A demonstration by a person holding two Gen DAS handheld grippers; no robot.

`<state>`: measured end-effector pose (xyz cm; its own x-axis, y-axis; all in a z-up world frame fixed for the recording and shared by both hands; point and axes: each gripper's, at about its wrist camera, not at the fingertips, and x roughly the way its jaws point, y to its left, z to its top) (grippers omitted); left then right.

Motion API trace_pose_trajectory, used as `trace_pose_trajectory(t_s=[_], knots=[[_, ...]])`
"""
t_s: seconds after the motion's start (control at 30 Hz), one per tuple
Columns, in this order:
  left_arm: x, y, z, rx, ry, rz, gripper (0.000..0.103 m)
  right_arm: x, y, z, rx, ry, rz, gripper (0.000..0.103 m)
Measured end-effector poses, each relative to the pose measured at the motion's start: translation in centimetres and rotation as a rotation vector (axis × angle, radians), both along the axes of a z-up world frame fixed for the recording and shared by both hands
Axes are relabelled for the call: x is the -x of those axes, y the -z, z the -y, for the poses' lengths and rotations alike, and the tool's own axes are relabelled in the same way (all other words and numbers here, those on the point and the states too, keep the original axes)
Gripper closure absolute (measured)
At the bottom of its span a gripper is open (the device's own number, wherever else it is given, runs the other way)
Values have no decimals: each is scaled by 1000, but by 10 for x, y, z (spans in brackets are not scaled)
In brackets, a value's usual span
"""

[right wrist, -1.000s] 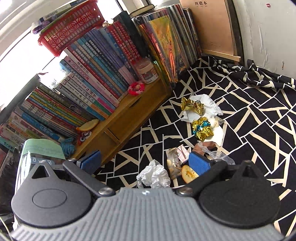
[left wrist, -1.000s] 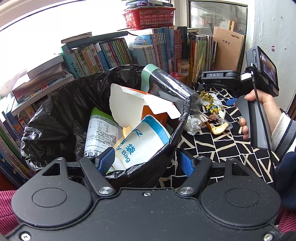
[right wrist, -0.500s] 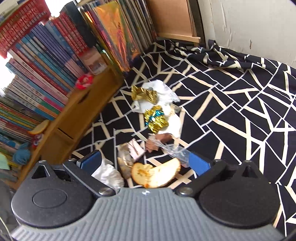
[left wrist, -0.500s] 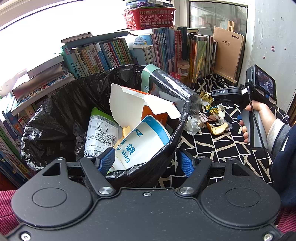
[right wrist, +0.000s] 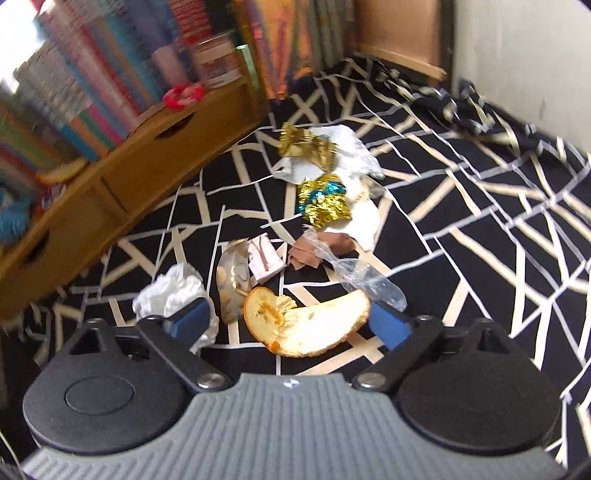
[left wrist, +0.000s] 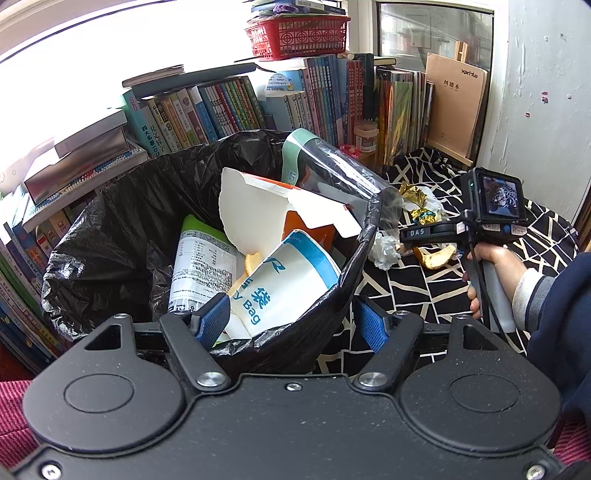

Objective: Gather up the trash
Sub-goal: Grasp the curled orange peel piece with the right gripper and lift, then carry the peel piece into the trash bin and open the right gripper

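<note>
A bin lined with a black bag [left wrist: 122,236] is stuffed with cartons and packets. My left gripper [left wrist: 291,325] stands open, and the bin's near rim lies between its blue pads. Beside the bin, litter lies on the black-and-cream cloth [right wrist: 461,258]. It includes an orange peel [right wrist: 306,321], a crumpled white tissue [right wrist: 170,295], gold foil wrappers [right wrist: 323,203], clear plastic [right wrist: 365,280] and brown paper [right wrist: 314,251]. My right gripper [right wrist: 290,325] is open low over the cloth, with the peel between its fingers. In the left wrist view the right gripper [left wrist: 406,238] hovers just above the peel [left wrist: 437,258].
Rows of books [left wrist: 229,107] line the back, with a red basket [left wrist: 295,35] on top. A low wooden drawer unit [right wrist: 122,184] stands left of the litter. A white wall [right wrist: 517,48] bounds the right. A person's hand [left wrist: 495,266] holds the right gripper.
The right gripper has come down and drawn in toward the litter, so the peel now sits between its fingers. The left gripper and the bin have not moved.
</note>
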<state>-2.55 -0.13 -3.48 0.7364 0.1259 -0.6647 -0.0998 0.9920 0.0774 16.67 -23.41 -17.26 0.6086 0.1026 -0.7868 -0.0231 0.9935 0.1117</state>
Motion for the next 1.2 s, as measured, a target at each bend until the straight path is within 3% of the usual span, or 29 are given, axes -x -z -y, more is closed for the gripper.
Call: trace_pose_trajectory(t_s=[0.13,0.3,0.33,0.47,0.53,0.6,0.87,1.2], knots=[[0,0,0,0,0,0,31,3,15,-17,152,-72,11,0],[0,0,1,-2,0,0,31,0,31,2,123,-10,-32,3],[0,0,1,-1,-1,0,31,0,31,6,101,7,-31,12],[0,0,1,-1,0,0,31,3,25,16,28,39,-3,29],[0,0,1,-1,0,0,31,4,20,13,28,45,16,47],[0,0,0,-1,0,0,31,6,16,11,34,44,34,52],[0,0,1,-1,0,0,31,11,-7,12,-26,82,86,59],[0,0,1,-1,0,1,31,25,-78,-1,-213,10,252,61]])
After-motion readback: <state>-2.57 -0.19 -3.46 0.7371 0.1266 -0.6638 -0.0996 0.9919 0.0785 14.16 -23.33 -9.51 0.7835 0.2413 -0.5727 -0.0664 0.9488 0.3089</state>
